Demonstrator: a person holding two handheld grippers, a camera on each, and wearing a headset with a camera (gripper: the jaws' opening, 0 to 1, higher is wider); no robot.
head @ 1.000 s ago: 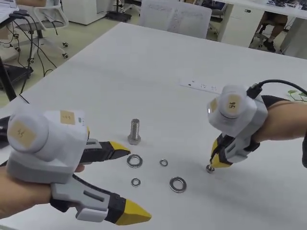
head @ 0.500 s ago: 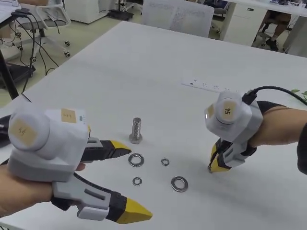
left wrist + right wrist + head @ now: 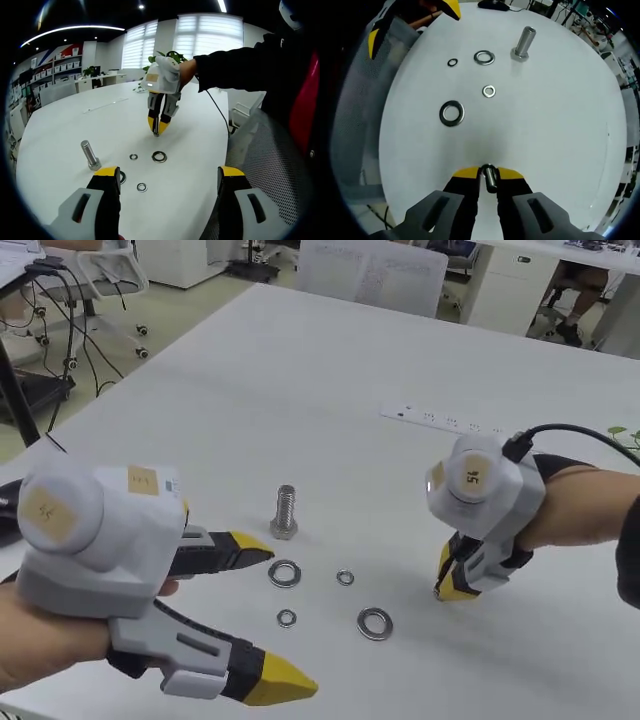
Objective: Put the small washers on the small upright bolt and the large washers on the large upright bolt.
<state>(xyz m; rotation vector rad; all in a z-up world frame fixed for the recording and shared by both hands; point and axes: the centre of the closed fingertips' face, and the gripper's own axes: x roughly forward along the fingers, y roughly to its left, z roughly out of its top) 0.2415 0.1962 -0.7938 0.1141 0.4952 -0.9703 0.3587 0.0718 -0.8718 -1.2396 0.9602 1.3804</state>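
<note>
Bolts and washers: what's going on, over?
Left gripper open near big bolt. Right gripper shut on small bolt at table. Four washers loose on table. Nothing blocking.

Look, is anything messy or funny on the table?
Nothing is spilled or broken. One oddity: the small bolt sits pinched in the right tongs, while the big bolt stands alone. Four washers lie flat.

Right gripper view: small bolt (image 3: 490, 179) pinched in right gripper (image 3: 489, 171), its lower shank hidden between the jaws. Left gripper view: same bolt too small to make out at the far gripper's tips. Near large washer (image 3: 122, 176) half covered by left gripper (image 3: 169, 172) jaw.
</note>
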